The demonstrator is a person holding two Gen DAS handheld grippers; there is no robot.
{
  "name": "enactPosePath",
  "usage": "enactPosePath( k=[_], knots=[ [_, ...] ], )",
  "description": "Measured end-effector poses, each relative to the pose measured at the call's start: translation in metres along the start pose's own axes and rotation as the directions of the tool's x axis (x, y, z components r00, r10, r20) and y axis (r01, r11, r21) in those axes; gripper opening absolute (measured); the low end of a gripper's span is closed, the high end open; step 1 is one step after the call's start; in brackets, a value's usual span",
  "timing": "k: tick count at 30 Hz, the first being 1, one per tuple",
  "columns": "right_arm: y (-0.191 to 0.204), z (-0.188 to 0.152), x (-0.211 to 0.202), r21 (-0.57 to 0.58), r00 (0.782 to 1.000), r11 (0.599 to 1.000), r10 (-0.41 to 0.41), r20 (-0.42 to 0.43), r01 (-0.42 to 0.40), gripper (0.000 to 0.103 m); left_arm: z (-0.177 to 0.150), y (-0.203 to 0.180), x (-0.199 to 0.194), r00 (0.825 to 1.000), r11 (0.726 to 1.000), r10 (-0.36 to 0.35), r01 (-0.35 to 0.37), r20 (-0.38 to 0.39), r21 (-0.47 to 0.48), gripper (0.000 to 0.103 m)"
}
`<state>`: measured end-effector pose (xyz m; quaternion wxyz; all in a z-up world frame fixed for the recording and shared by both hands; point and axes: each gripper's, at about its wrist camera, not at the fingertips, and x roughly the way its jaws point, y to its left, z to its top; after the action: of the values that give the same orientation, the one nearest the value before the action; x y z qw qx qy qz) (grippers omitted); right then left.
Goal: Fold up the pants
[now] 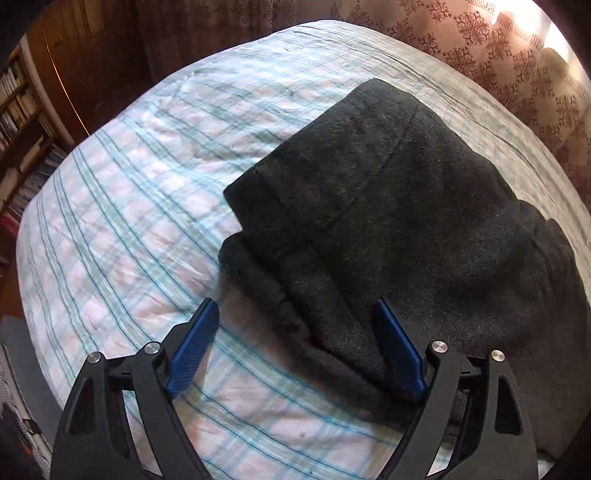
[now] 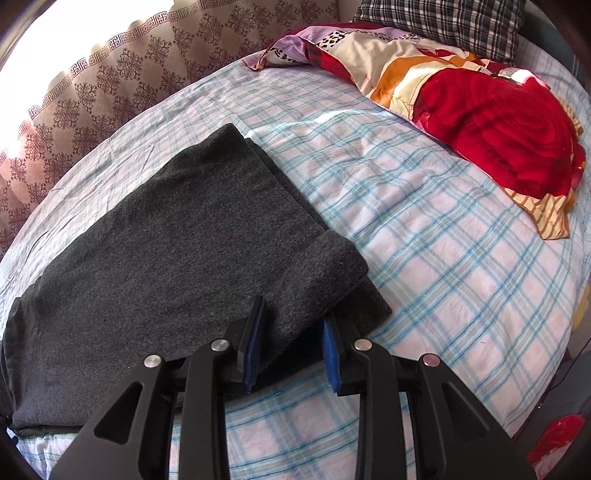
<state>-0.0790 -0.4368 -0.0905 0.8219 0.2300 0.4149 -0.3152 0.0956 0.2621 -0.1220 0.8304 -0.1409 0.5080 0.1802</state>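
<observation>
Dark grey pants (image 1: 388, 203) lie folded into a thick stack on the checked bed sheet (image 1: 129, 221). My left gripper (image 1: 295, 306) hangs over the stack's near left edge with its jaws spread wide. One blue pad (image 1: 192, 350) is above the sheet, and the other rests over the cloth without pinching it. In the right wrist view the same pants (image 2: 166, 240) fill the left half. My right gripper (image 2: 293, 312) stands partly open over their near right corner. Cloth lies flat below the gap between its pads and is not clamped.
A red flowered quilt (image 2: 498, 129) and a checked pillow (image 2: 443, 22) lie at the bed's far right. A patterned curtain (image 2: 92, 92) hangs behind the bed, and a bookshelf (image 1: 18, 110) stands at the left. Bare sheet (image 2: 424, 258) spreads right of the pants.
</observation>
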Motion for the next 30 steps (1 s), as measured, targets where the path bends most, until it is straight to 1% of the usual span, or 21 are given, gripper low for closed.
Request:
enactPosePath(
  k=[2, 3, 4, 6, 9, 10, 12, 14, 15, 17, 18, 19, 21, 22, 23, 24, 25, 26, 28, 29, 30],
  knots=[
    [0.001, 0.002, -0.005, -0.014, 0.997, 0.998, -0.062, 0.037, 0.063, 0.034, -0.002, -0.004, -0.007, 0.999, 0.998, 0.036, -0.037, 0.019, 0.045, 0.087],
    [0.001, 0.003, -0.007, -0.021, 0.995, 0.996, -0.082, 0.056, 0.084, 0.035, -0.002, -0.004, -0.010, 0.999, 0.998, 0.045, -0.046, 0.020, 0.052, 0.087],
    [0.002, 0.004, -0.011, -0.029, 0.993, 0.995, -0.093, 0.075, 0.096, 0.036, -0.002, -0.003, -0.012, 0.999, 0.998, 0.043, -0.043, 0.014, 0.043, 0.086],
    [0.008, 0.005, -0.019, -0.049, 0.988, 0.993, -0.102, 0.112, 0.108, 0.036, -0.003, 0.002, -0.018, 1.000, 1.000, 0.011, -0.011, 0.010, 0.017, 0.086],
    [0.029, 0.007, -0.035, -0.104, 0.977, 0.986, -0.106, 0.186, 0.127, 0.037, -0.001, 0.010, -0.026, 1.000, 1.000, 0.010, -0.010, 0.021, 0.000, 0.086],
    [0.038, 0.007, -0.040, -0.126, 0.973, 0.985, -0.093, 0.210, 0.122, 0.040, 0.001, 0.013, -0.029, 1.000, 1.000, 0.007, -0.007, 0.025, -0.020, 0.086],
    [0.064, 0.008, -0.049, -0.189, 0.974, 0.980, -0.021, 0.227, 0.065, 0.045, 0.005, 0.018, -0.033, 1.000, 0.999, -0.003, 0.005, 0.029, -0.052, 0.086],
    [0.096, 0.006, -0.051, -0.265, 0.976, 0.964, 0.069, 0.208, -0.012, 0.046, 0.007, 0.014, -0.042, 0.998, 0.999, 0.002, 0.000, 0.058, -0.049, 0.086],
    [0.116, 0.003, -0.051, -0.315, 0.975, 0.947, 0.127, 0.181, -0.065, 0.046, 0.008, 0.011, -0.047, 0.997, 0.999, 0.012, -0.009, 0.079, -0.040, 0.086],
    [0.161, -0.008, -0.052, -0.415, 0.964, 0.892, 0.244, 0.109, -0.179, 0.047, 0.012, -0.001, -0.056, 0.992, 1.000, 0.014, -0.013, 0.124, -0.010, 0.086],
    [0.183, -0.016, -0.052, -0.460, 0.953, 0.857, 0.295, 0.068, -0.233, 0.047, 0.014, -0.009, -0.060, 0.990, 1.000, 0.010, -0.011, 0.144, 0.007, 0.086],
    [0.210, -0.025, -0.052, -0.507, 0.937, 0.810, 0.349, 0.013, -0.294, 0.047, 0.017, -0.017, -0.064, 0.987, 1.000, -0.001, -0.004, 0.163, 0.026, 0.086],
    [0.252, -0.043, -0.053, -0.558, 0.902, 0.731, 0.423, -0.082, -0.394, 0.047, 0.027, -0.039, -0.067, 0.983, 0.997, -0.037, 0.024, 0.182, 0.073, 0.086],
    [0.275, -0.054, -0.051, -0.580, 0.876, 0.676, 0.457, -0.155, -0.455, 0.047, 0.031, -0.048, -0.068, 0.981, 0.995, -0.050, 0.033, 0.190, 0.093, 0.086],
    [0.296, -0.067, -0.049, -0.597, 0.854, 0.627, 0.471, -0.220, -0.500, 0.047, 0.034, -0.057, -0.068, 0.978, 0.992, -0.067, 0.043, 0.200, 0.119, 0.086],
    [0.312, -0.078, -0.048, -0.610, 0.839, 0.591, 0.477, -0.264, -0.528, 0.047, 0.037, -0.065, -0.067, 0.974, 0.988, -0.085, 0.055, 0.210, 0.144, 0.086],
    [0.329, -0.092, -0.048, -0.629, 0.818, 0.539, 0.480, -0.317, -0.560, 0.047, 0.040, -0.074, -0.064, 0.971, 0.984, -0.100, 0.064, 0.218, 0.166, 0.086],
    [0.345, -0.106, -0.048, -0.653, 0.805, 0.491, 0.477, -0.353, -0.577, 0.047, 0.043, -0.079, -0.061, 0.970, 0.981, -0.108, 0.067, 0.220, 0.183, 0.086],
    [0.370, -0.133, -0.050, -0.704, 0.790, 0.395, 0.460, -0.404, -0.590, 0.047, 0.047, -0.087, -0.051, 0.971, 0.974, -0.123, 0.079, 0.205, 0.210, 0.086],
    [0.379, -0.147, -0.049, -0.720, 0.785, 0.354, 0.445, -0.431, -0.596, 0.047, 0.049, -0.089, -0.043, 0.975, 0.974, -0.108, 0.065, 0.195, 0.219, 0.086],
    [0.384, -0.158, -0.048, -0.732, 0.787, 0.332, 0.425, -0.447, -0.595, 0.047, 0.048, -0.091, -0.035, 0.980, 0.975, -0.078, 0.038, 0.181, 0.217, 0.086]
  ],
)
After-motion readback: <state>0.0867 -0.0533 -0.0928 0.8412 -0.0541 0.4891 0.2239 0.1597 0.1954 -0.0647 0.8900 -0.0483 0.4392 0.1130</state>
